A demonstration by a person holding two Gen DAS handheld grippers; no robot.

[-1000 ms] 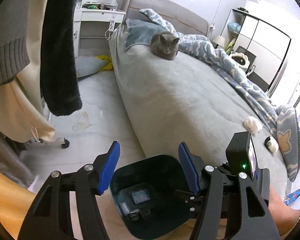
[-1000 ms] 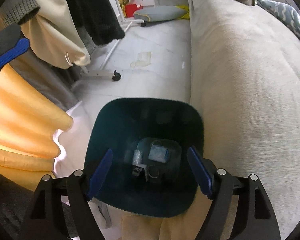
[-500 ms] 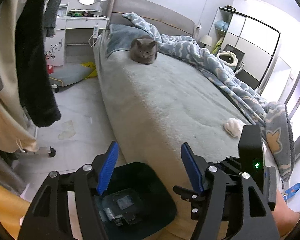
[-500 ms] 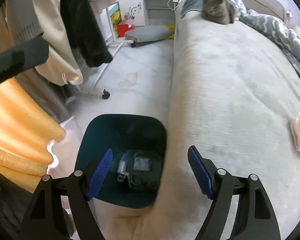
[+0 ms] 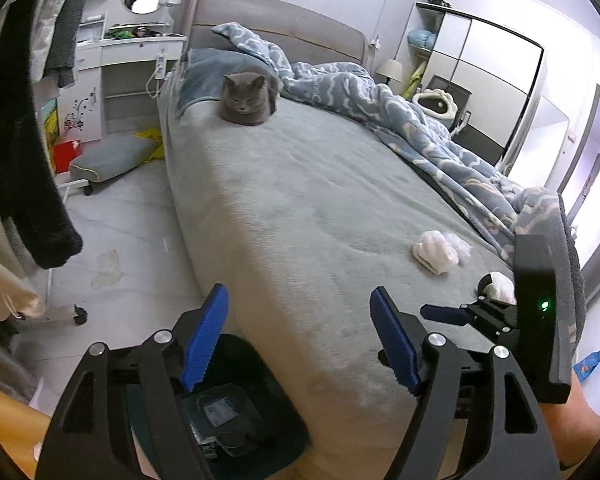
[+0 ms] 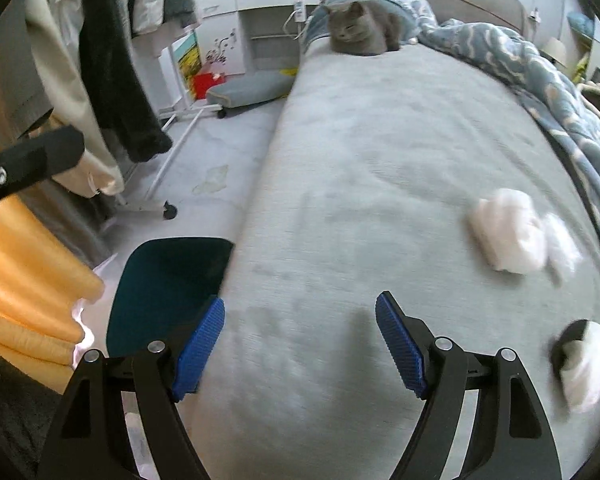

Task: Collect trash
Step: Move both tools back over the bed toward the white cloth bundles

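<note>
Both units w/ blue pads spread wide apart, nothing between them. Left hand-held gripper [image 5: 300, 338] hangs over the near edge of the bed [image 5: 300, 200], its left pad above the dark teal bin [image 5: 268, 432] on the floor, right pad over the grey cover. Right hand-held gripper [image 6: 300, 344] is over the bed's near end; in the left wrist view it shows at lower right as a black body w/ a green light. Bin stands tight against the bed side; in the left view some packaging lies in its bottom, details unclear. Trash on the bed: a crumpled white tissue wad [image 6: 508, 240] w/ a bit of clear plastic wrap [image 6: 562, 246] touching its right side, both on the grey cover near the blue blanket [image 5: 420, 128]. A second white wad w/ a dark piece [image 6: 580, 360] lies nearer, just right of the right unit's right pad; blurred, can't tell what it is. Grey cat [image 5: 246, 98] sits at the far end of the bed, well apart from the trash. Dark and cream clothes [image 6: 112, 80] hang at left over the floor; a grey cushion [image 5: 108, 156] lies on the floor beyond.
</note>
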